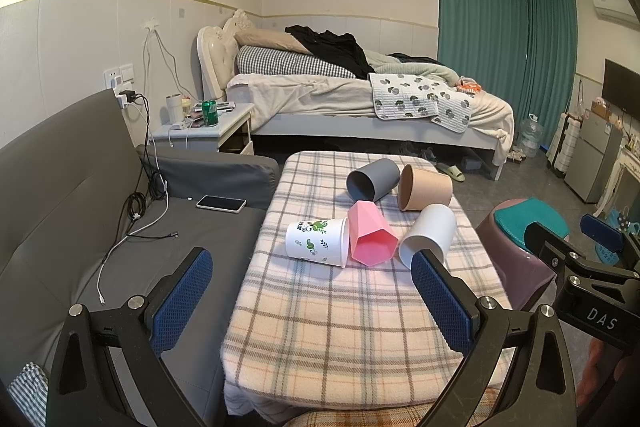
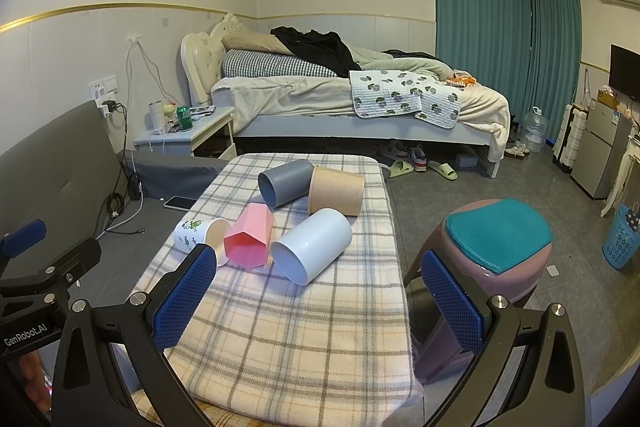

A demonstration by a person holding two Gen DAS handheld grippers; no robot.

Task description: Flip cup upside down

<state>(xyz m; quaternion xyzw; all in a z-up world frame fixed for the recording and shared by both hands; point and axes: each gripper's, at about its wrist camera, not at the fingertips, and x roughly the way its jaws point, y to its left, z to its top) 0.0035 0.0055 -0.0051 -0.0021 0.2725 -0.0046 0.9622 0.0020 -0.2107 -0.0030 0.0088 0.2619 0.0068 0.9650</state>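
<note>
Your left claw (image 1: 312, 291) hangs spread wide and empty over the near part of the plaid-covered worktop (image 1: 344, 339), and your right claw (image 2: 316, 291) is spread just as wide, gripping nothing, with one finger over the cloth and the other in front of the purple stool (image 2: 520, 279). All five cups lie on their sides in a loose cluster mid-worktop: the leaf-printed white cup (image 1: 318, 243) touches the pink faceted cup (image 1: 370, 239), the plain white cup (image 1: 428, 237) lies just right of it, and the grey cup (image 1: 374, 179) and tan cup (image 1: 425, 187) lie side by side behind them.
</note>
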